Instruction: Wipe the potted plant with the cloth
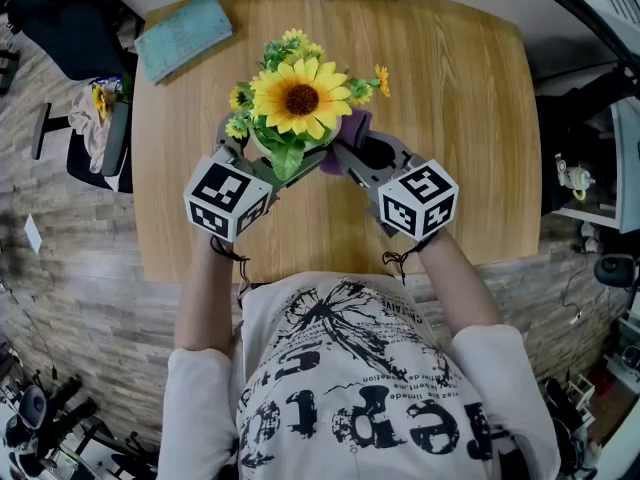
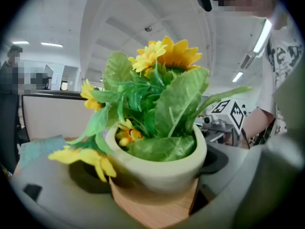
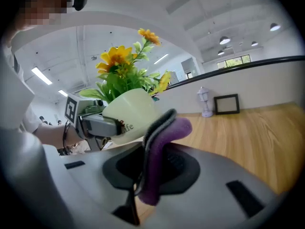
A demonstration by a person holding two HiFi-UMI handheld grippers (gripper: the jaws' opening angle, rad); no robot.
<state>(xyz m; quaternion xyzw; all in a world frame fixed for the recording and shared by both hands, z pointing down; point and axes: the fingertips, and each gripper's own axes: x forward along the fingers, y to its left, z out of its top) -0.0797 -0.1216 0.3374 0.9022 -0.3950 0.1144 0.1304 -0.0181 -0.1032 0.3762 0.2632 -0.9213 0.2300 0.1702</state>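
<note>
**A:** Which step are we on?

**B:** I'd call it the start of the wipe itself. My left gripper (image 1: 240,152) has its jaws closed against the pale green, round ceramic pot of artificial sunflowers and leaves (image 2: 157,163). The pot sits clamped between them, with the blooms rising above the jaw tips. From the right gripper view it's tipped toward my other hand, and I judge it's raised off the light wooden table (image 1: 470,118).

**A:** And the cloth?

**B:** The folded purple cloth with the grey backing (image 3: 159,151) is pinched upright between the jaws of my right gripper (image 1: 365,153). Its free fold stands out beyond the tips, just beside the pot's outer wall. I can't tell from here whether it's touching yet.

**A:** So what does the next move need?

**B:** I'd press that fold flat against the glazed wall and draw it along the curve. The left jaws have to hold firm so the tilted pot doesn't twist or slip. I'd also keep the stroke below the rim, clear of the leaves hanging over it, so nothing snags.
</note>
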